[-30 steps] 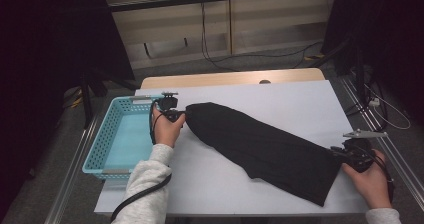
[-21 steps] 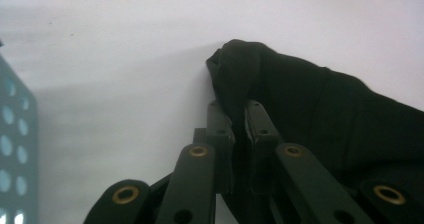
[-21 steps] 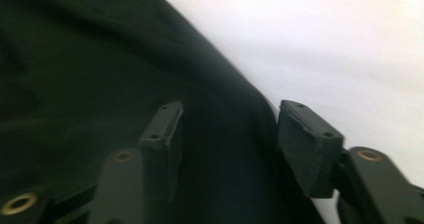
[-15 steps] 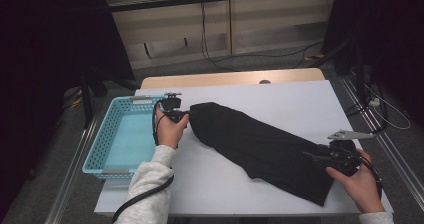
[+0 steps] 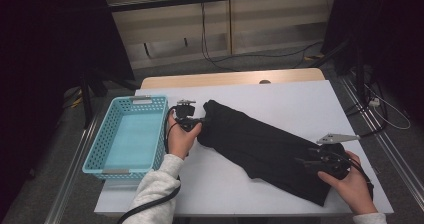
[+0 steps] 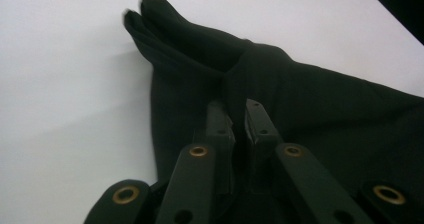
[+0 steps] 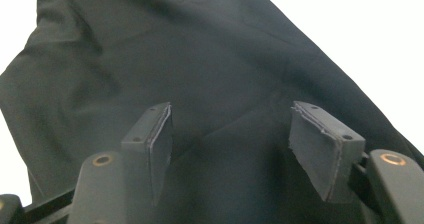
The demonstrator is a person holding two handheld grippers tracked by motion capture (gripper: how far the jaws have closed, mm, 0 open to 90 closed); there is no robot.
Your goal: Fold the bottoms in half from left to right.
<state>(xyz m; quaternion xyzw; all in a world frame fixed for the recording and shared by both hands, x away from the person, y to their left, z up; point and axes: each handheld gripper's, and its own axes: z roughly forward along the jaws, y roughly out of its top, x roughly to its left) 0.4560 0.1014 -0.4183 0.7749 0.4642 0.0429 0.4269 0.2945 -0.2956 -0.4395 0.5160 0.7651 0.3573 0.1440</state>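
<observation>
- High view: your black garment (image 5: 265, 146) lies flat on the white desk (image 5: 300, 101), running on a diagonal from the middle-left, near the basket, down to the near right corner.
- Left gripper (image 5: 196, 120) sits at the garment's upper-left end, just right of the light blue basket (image 5: 125, 134). Your left hand (image 5: 181, 136) is behind it, grey sleeve (image 5: 155, 189) coming in from the bottom edge.
- Left gripper view: jaws are pressed together on a bunched fold of the black garment (image 6: 320, 109). Fabric is pulled up into a ridge between the pads; two folded tips of cloth stick out beyond onto the desk (image 6: 65, 84).
- Right gripper (image 5: 312, 159) is over the garment's lower-right end, with your right hand (image 5: 350, 181) at the near right corner of the desk.
- Right gripper view: jaws stand spread and have just been opening. Both pads (image 7: 320, 144) are clear of the cloth; the black garment (image 7: 210, 64) lies underneath and between them, not clamped.
- Right gripper's grey three-cornered plate (image 5: 336, 138) shows just above your right hand.
- Basket sits at the desk's left edge, close beside the left gripper; I can't tell whether they touch.
</observation>
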